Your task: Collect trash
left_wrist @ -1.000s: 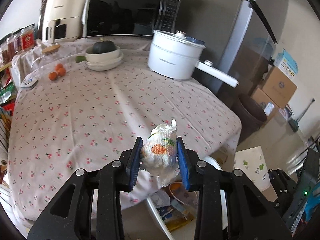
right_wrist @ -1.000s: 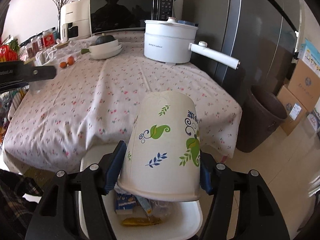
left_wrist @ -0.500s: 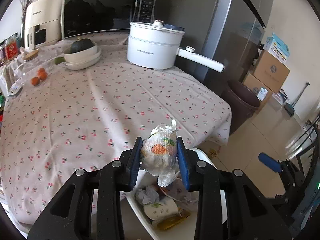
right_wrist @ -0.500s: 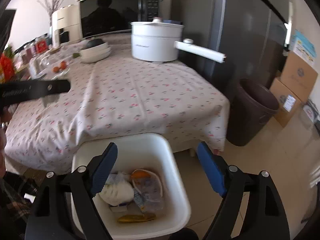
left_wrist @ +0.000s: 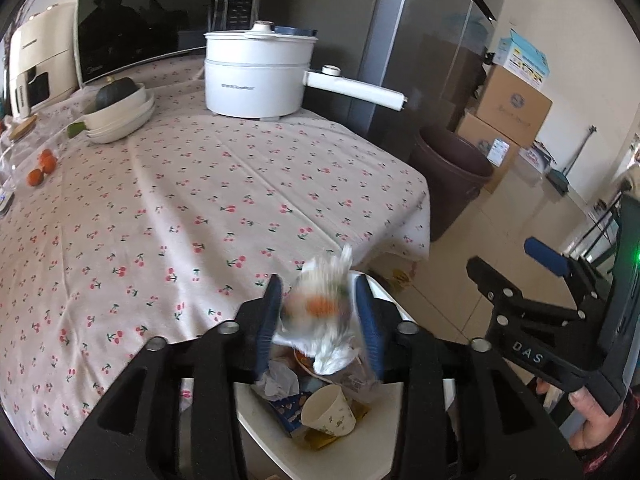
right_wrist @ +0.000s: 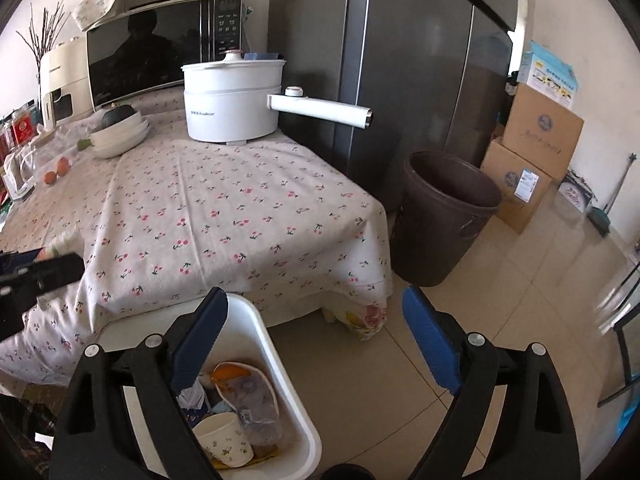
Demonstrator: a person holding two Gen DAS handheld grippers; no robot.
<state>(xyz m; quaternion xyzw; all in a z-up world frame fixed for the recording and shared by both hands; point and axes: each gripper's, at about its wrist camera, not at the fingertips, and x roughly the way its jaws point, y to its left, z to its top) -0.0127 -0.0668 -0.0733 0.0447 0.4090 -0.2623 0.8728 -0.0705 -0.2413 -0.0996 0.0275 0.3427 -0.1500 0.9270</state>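
Note:
In the left wrist view my left gripper [left_wrist: 318, 320] stands directly above the white trash bin [left_wrist: 272, 436]. A crumpled white wrapper with orange print [left_wrist: 320, 316] is motion-blurred between its blue pads, which have parted around it. The bin holds a paper cup [left_wrist: 329, 410] and several other scraps. My right gripper [right_wrist: 314, 342] is open wide and empty, above the bin's right rim [right_wrist: 262, 330] and the floor. The paper cup [right_wrist: 224, 442] lies in the bin on its side. The right gripper also shows at the right of the left wrist view [left_wrist: 516, 264].
The bin stands by the front edge of a table with a cherry-print cloth [right_wrist: 224, 204]. On the table are a white electric pot [right_wrist: 232, 100], stacked bowls [right_wrist: 120, 138] and a microwave [right_wrist: 156, 50]. A brown trash can [right_wrist: 444, 216], cardboard boxes [right_wrist: 536, 148] and a fridge [right_wrist: 400, 60] are to the right.
My right gripper opened and let the paper cup fall into the bin. My left gripper carried the wrapper over the bin; its pads have spread and the wrapper is now blurred.

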